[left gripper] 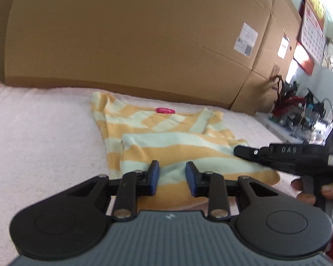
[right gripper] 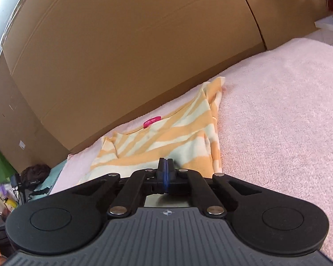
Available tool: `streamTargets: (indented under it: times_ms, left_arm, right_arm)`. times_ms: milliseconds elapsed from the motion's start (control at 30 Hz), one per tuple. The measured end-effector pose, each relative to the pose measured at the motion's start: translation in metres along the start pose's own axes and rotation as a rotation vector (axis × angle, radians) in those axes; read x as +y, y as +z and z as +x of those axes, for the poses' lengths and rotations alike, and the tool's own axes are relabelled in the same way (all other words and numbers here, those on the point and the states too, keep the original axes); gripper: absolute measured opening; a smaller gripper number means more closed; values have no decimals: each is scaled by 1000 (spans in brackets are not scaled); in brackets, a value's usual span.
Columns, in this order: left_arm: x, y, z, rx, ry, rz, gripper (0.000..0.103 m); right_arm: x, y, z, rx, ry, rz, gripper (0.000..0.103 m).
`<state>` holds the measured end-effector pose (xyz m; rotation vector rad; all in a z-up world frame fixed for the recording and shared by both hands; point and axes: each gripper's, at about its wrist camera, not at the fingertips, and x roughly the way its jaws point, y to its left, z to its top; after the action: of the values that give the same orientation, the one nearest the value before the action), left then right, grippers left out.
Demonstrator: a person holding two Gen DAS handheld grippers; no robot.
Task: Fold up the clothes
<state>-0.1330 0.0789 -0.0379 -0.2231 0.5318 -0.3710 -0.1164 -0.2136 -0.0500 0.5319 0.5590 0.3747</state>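
Nearest in the left wrist view, the left gripper (left gripper: 172, 178) has its blue-padded fingers (left gripper: 154, 177) standing apart with nothing between them, and the near hem of the striped shirt (left gripper: 166, 141) lies straight ahead at twelve o'clock, showing through the gap. The shirt, orange and pale green, rests on the pink towel (left gripper: 40, 133) that covers the surface, with a lower panel already doubled up over its middle, so its long axis now runs from about nine to three o'clock across the left gripper's line of sight. At about three o'clock the right gripper (left gripper: 240, 150) comes in low from the side, held by a hand (left gripper: 310, 190), its tip at the shirt's right edge. In its own view the right gripper (right gripper: 165, 171) has its fingers pressed together, pads meeting; the cloth lies right under the tip, but whether any of it is pinched between them I cannot tell. From there the shirt spreads toward eleven o'clock, its pink neck label (right gripper: 152, 122) beyond and one sleeve reaching to one o'clock. Farthest, a cardboard wall (left gripper: 133, 33) stands at the towel's far edge. The left gripper looks better placed for the near hem, the right for the side edge.
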Motion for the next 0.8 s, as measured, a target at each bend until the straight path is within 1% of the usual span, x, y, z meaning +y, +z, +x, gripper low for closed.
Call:
streamTargets:
  times_ms: [33,67,167,233,267,300,367,433,533,600,667,700,733,767,800]
  left_arm:
    - [3,-1,0,6,22,7,18]
    - [3,-2,-1,8,41,16,14]
    - [-2,-5,-2,2,97,47,13]
    - [-12,-8,-2,-6,144,99,13]
    - [-17,-9,-3,-8,170,124,12]
    - [-19,-11,-4,-11,179,133,12]
    - [-19,-13,-6,-17,177,126,12]
    - [-20,-15,-8,-23,175,120,12]
    - [-20,-18,-12,-32,172,110,12]
    - [-21,-20,-15,-38,170,103,12]
    - [-21,-22,-17,-44,168,97,12]
    - [-21,-23,-18,-47,167,93,12]
    - [-19,-24,-21,-49,153,82,15]
    - [-15,-25,-25,-52,128,65,22]
    - [-12,-26,-29,-54,104,49,26]
  right_arm:
    - [-2,-1,0,0,7,14,0]
    - [3,-2,0,-2,-7,-10,0]
    - [11,-2,1,-6,-37,-49,0]
    - [15,-1,-1,-9,-43,-63,0]
    - [20,-1,-7,-23,-23,-79,7]
    - [30,0,-8,-25,9,-110,10]
    - [51,2,-10,-28,75,-172,10]
    - [71,4,-12,-32,140,-234,13]
    - [88,7,21,68,201,-272,18]
    - [98,9,47,165,278,-256,18]
    - [107,7,70,284,307,-245,19]
    - [110,4,83,321,263,-256,16]
    - [111,2,86,314,238,-265,3]
    - [112,0,90,307,214,-274,2]
    - [114,4,84,293,224,-270,5]
